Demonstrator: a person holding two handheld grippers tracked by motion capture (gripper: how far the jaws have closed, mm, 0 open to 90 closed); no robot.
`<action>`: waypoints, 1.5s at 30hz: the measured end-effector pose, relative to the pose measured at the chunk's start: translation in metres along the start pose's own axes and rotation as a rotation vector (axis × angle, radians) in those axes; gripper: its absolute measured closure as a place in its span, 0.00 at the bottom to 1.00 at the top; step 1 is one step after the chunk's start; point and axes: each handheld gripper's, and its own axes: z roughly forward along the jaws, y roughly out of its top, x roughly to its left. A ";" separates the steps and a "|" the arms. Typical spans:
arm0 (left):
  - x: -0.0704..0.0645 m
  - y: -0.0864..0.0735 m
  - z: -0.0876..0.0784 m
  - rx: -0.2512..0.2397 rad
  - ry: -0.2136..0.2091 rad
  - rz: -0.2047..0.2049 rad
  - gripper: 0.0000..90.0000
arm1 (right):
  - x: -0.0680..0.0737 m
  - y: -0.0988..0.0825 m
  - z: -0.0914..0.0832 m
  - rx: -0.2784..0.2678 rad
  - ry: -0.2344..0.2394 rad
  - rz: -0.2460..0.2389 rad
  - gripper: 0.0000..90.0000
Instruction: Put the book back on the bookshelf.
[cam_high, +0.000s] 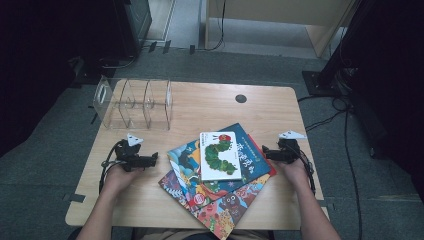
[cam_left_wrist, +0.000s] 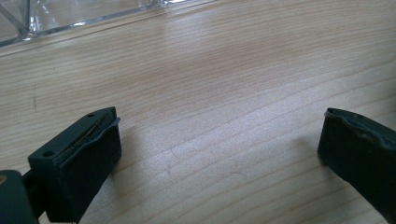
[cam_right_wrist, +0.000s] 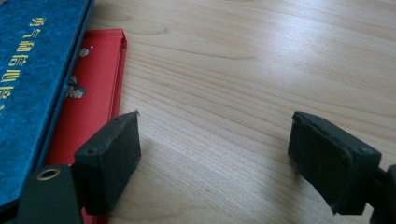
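Jaws of both grippers stand wide apart, nothing between them but bare wood. Left gripper (cam_high: 150, 160) rests low on the surface (cam_high: 200, 102) at near left, pointing right toward the books; its view shows the clear rack's base at the far edge. Right gripper (cam_high: 266, 153) sits at near right, pointing left, its jaws just beside the red book (cam_right_wrist: 88, 88) that peeks from under the blue book (cam_right_wrist: 32, 70), not touching either. Stack of picture books (cam_high: 217, 180) lies fanned at near centre, between the two grippers, with a white caterpillar book (cam_high: 219, 155) on top. Clear acrylic rack (cam_high: 134, 102) stands at far left, well apart from the stack.
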 end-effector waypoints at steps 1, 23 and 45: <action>0.000 0.000 0.000 0.001 0.006 -0.003 0.00 | 0.000 0.000 0.000 -0.002 0.000 0.001 0.20; 0.000 0.005 -0.001 0.026 -0.029 0.032 0.03 | -0.006 0.002 -0.008 0.023 0.016 0.025 0.38; -0.007 0.032 -0.029 0.041 -0.266 0.055 0.26 | 0.022 0.022 -0.039 -0.012 0.161 -0.023 0.75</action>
